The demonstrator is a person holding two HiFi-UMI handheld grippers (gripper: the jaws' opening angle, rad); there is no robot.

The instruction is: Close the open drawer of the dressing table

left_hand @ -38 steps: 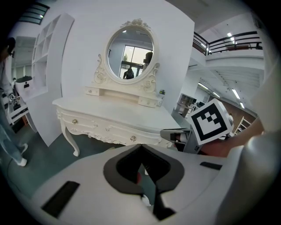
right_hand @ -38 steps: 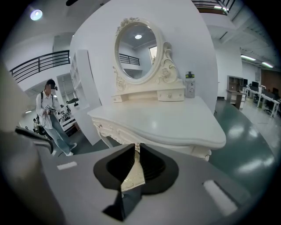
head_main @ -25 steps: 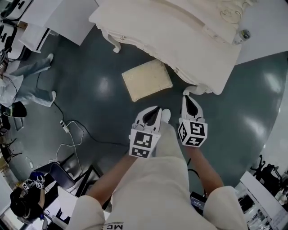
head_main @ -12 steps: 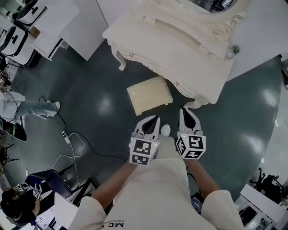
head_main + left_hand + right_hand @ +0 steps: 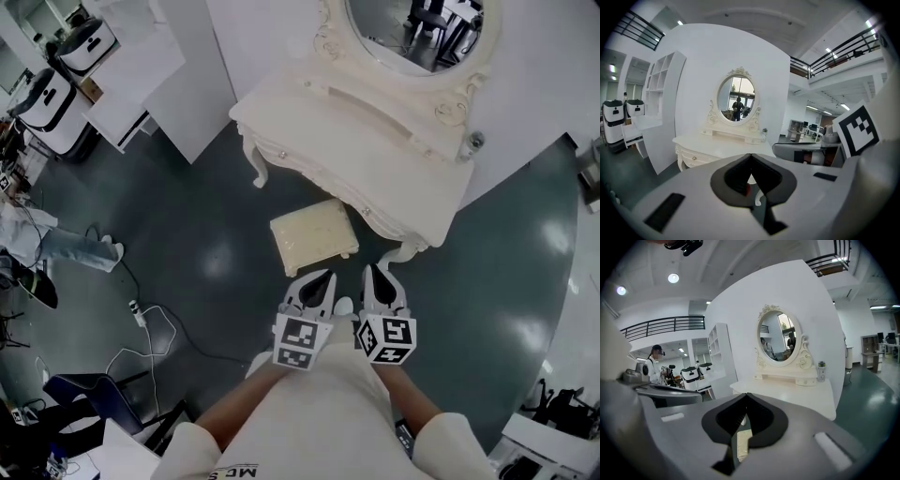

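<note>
The cream dressing table [image 5: 375, 131] with its oval mirror [image 5: 412, 28] stands ahead against a white wall. Its front with small knobs [image 5: 281, 153] faces me; from here I cannot tell whether a drawer stands open. A cream cushioned stool [image 5: 314, 234] sits on the floor before it. My left gripper [image 5: 314, 286] and right gripper [image 5: 380, 281] hang side by side just short of the stool, both shut and empty. The left gripper view shows the table [image 5: 717, 147] beyond the closed jaw tips [image 5: 751, 155]; the right gripper view shows the same table [image 5: 787, 390] past its closed tips [image 5: 746, 394].
A small bottle [image 5: 475, 141] stands at the table's right back corner. White partitions and a shelf unit [image 5: 178, 84] stand to the left. Cables [image 5: 141, 314] lie on the dark floor, and a person's legs [image 5: 66, 246] show at far left.
Both grippers have risen and drawn closer together in front of the stool. The head view has tipped up, so the mirror and the whole table top now show.
</note>
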